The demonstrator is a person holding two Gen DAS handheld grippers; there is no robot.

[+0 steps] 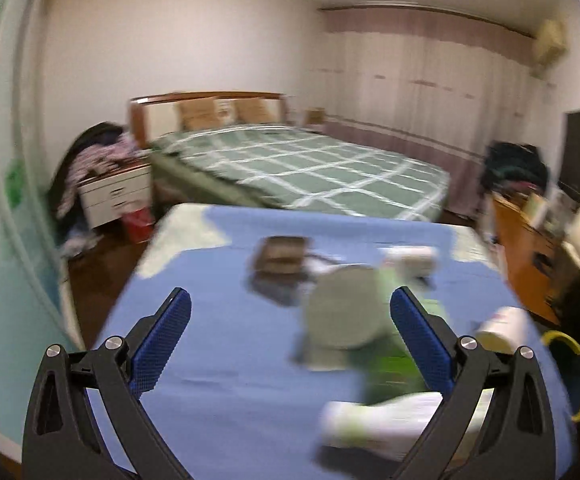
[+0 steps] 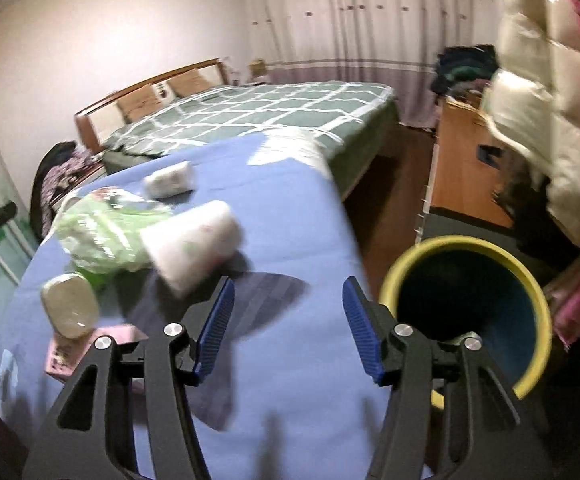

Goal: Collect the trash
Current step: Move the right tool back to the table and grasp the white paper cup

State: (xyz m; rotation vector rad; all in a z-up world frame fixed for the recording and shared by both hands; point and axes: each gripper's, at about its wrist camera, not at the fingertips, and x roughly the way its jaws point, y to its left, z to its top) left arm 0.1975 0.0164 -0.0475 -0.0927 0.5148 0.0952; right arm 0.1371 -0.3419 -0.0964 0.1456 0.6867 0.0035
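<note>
Bedroom setup here, with a table covered in a blue cloth [image 1: 225, 364] in front of a bed [image 1: 310, 168] with a green checked cover. Both views are pretty smeared, so small details are a wash.

The left gripper [image 1: 290, 316] has its jaws spread as wide as they go, nothing between the blue pads, just hanging over the cloth. Ahead of it and a bit to the right sits the pile of trash: a pale round lid-like thing [image 1: 342, 308] on top of a crumpled green plastic bag [image 1: 390, 372], a white paper cup [image 1: 502, 328] lying on its side near the right edge of the table, another white roll-shaped wrapper [image 1: 410, 258] further back, and a white bit [image 1: 374, 428] at the near edge. A dark flat card or packet [image 1: 281, 258] lies behind the lid; too blurry to say what it is.

The right gripper [image 2: 288, 320] is roughly half spread and also holding nothing, pads over bare cloth near the table's right edge. Just beside it on the right, off the table, is a bin [image 2: 530, 280] with a yellow rim and dark blue inside, its mouth tipped toward the camera. From this side the cup [image 2: 193, 246] lies on its side touching the green bag [image 2: 101, 236], the lid [image 2: 71, 306] stands near a pink card [image 2: 65, 354], and the small white wrapper [image 2: 169, 180] sits apart further back. A puffy cream jacket [image 2: 550, 120] hangs on the right.
</note>
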